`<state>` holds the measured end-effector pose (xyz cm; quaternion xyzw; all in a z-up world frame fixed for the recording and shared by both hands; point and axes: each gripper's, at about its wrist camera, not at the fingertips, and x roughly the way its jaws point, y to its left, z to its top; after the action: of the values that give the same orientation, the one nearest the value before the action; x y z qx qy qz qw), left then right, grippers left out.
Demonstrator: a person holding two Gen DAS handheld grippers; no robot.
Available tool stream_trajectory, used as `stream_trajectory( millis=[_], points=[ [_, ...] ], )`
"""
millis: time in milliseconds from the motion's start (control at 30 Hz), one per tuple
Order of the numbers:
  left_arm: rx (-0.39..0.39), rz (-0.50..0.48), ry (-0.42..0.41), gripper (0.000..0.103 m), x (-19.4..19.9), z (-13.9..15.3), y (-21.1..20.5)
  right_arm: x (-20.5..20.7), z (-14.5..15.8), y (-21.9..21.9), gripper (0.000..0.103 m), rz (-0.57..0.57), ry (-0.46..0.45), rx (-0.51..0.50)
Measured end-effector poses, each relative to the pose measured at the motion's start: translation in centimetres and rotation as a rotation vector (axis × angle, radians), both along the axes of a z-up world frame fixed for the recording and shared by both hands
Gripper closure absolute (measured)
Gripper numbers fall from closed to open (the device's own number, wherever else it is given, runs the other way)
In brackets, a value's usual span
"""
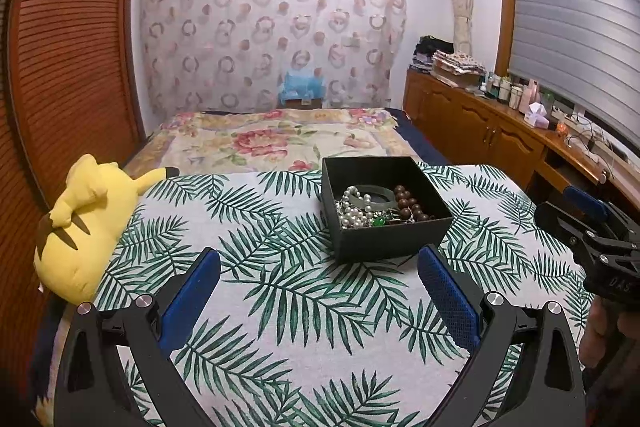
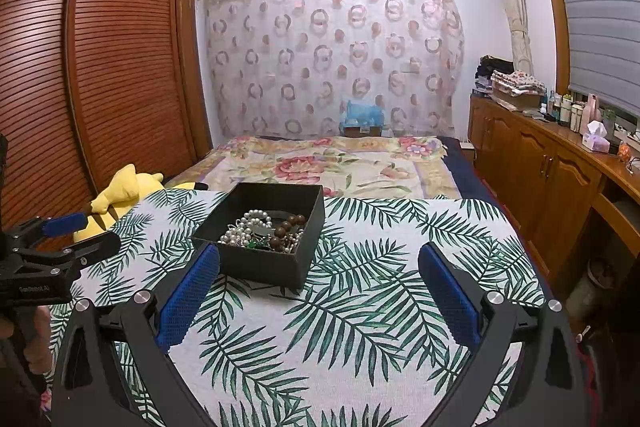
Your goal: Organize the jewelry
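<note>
1. Jewelry is all sitting in a heap inside the open black box: white pearl strands, a greenish bangle, dark brown wooden beads, plus a bit of green something. Nothing is lying loose on the palm-leaf cloth as far as I can see.
2. In the left wrist view the box is sitting around 1 o'clock from the left tool; in the right wrist view it's around 11 o'clock from the right tool.
3. Both tools are spread wide with nothing between the blue pads, hanging over the cloth just short of the box.
4. Step-wise, honestly it's reading two ways: either the pile is waiting to be sorted out, or everything's been gathered into the box and this is the wrap-up. One moment isn't settling that.
5. If anything gets picked, the strands are looking tangled together, so a pinch on one would probably be dragging its neighbours along. The bangle looks easiest.
</note>
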<state>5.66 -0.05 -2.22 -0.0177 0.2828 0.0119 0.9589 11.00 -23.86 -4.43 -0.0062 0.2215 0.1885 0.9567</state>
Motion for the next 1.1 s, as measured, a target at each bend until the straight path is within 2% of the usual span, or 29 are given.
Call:
stream_trajectory(
  millis=[1100],
  points=[
    [-0.004, -0.002, 0.0, 0.008, 0.01, 0.0, -0.13, -0.06, -0.33, 0.25, 0.003, -0.001, -0.002, -0.001]
  ],
)
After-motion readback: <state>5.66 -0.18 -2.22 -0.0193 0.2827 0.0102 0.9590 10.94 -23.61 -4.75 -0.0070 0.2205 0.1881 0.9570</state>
